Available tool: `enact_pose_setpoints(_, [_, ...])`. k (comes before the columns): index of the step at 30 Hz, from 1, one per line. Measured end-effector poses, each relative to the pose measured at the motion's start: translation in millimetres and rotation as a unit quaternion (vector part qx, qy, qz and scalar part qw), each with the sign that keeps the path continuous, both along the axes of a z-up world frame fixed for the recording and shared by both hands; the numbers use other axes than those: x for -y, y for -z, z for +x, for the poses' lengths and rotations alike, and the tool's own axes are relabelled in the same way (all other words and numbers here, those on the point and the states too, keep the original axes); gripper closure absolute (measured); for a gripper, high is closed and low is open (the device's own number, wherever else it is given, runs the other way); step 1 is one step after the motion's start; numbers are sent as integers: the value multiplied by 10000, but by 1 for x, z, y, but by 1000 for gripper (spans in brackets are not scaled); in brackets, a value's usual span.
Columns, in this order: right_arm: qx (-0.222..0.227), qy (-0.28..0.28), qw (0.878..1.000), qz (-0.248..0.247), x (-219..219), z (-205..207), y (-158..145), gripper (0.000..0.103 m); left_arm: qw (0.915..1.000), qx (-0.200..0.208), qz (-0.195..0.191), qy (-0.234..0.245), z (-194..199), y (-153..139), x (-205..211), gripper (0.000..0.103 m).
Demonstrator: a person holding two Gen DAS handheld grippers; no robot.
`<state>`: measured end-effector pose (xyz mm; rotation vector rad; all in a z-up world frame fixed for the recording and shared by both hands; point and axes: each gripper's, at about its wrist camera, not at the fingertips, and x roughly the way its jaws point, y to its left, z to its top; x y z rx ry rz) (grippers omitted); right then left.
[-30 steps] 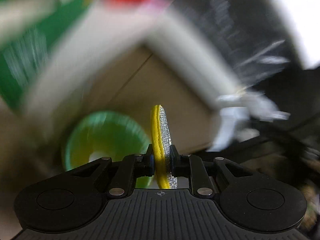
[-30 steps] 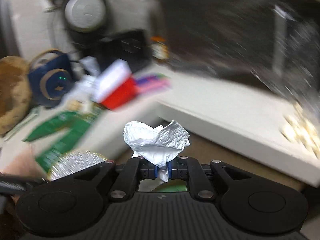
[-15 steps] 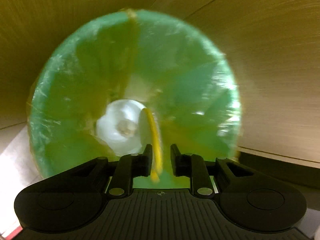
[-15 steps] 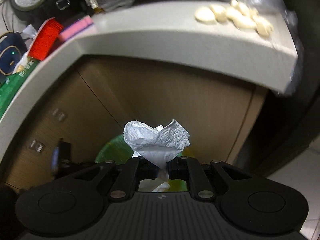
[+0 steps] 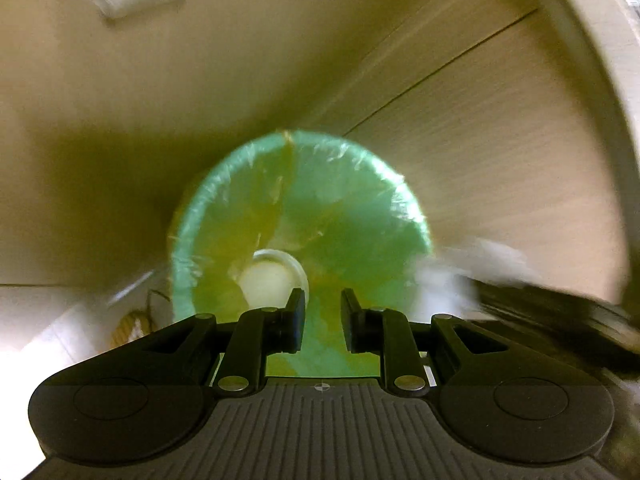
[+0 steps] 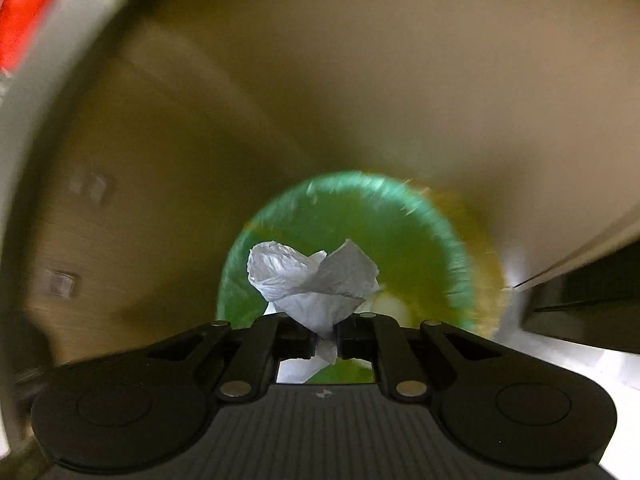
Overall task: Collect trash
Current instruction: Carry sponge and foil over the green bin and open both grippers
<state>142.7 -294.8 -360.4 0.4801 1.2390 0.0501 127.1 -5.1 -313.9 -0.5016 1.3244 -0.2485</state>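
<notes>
Brown wood-grain cabinet fronts [image 5: 500, 152] fill the background ahead of both cameras. Straight ahead of each hand-held gripper stands a round bin lined with a translucent green bag [image 5: 352, 216], a pale round object [image 5: 268, 284] at its bottom. The left hand-held gripper [image 5: 322, 326] is spread with nothing between its jaws. The right hand-held gripper [image 6: 324, 338] pinches a crumpled white tissue [image 6: 312, 280], its wrinkled folds fanning out ahead of the fingertips.

We hold our left gripper [image 5: 322, 326] pointing downward, its jaws parted and empty. Our right gripper [image 6: 325, 336] also points downward, jaws pinched on crumpled tissue [image 6: 314, 282].
</notes>
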Motion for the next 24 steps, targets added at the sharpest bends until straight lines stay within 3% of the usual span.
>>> enact_pose_setpoints(5, [-913,-240,9955,-125,-39,40,106,94,9991,311,-277,30,-24,-22,-16,81])
enact_pose_setpoints(10, [-1974,-263,9791,-413,-64,64,220,91,9991,190,-369,3,-32,-1,-34,81])
enact_pose_setpoints(12, [-2280,-145,9726,-420,-64,68,238,82,9989,144,-434,39,-34,4,-42,81])
enact_pose_setpoints(13, [-2320,-69,9719,-386,-62,69,238,79,9988,136,-459,61,-33,8,-43,81])
enact_pose_setpoints(15, [-2166,29,9759,-278,-58,66,228,60,9986,81,-512,65,-31,9,-48,81])
enact_pose_setpoints(17, [-2013,167,9792,-187,-51,61,211,47,9980,101,-617,104,-28,7,-50,81])
enact_pose_setpoints(22, [-1821,628,9811,-160,-37,46,161,47,9959,340,-720,420,-17,-18,-41,81])
enact_pose_setpoints(24, [-1626,759,9837,-84,-34,34,120,47,9945,507,-730,546,-13,-39,-38,81])
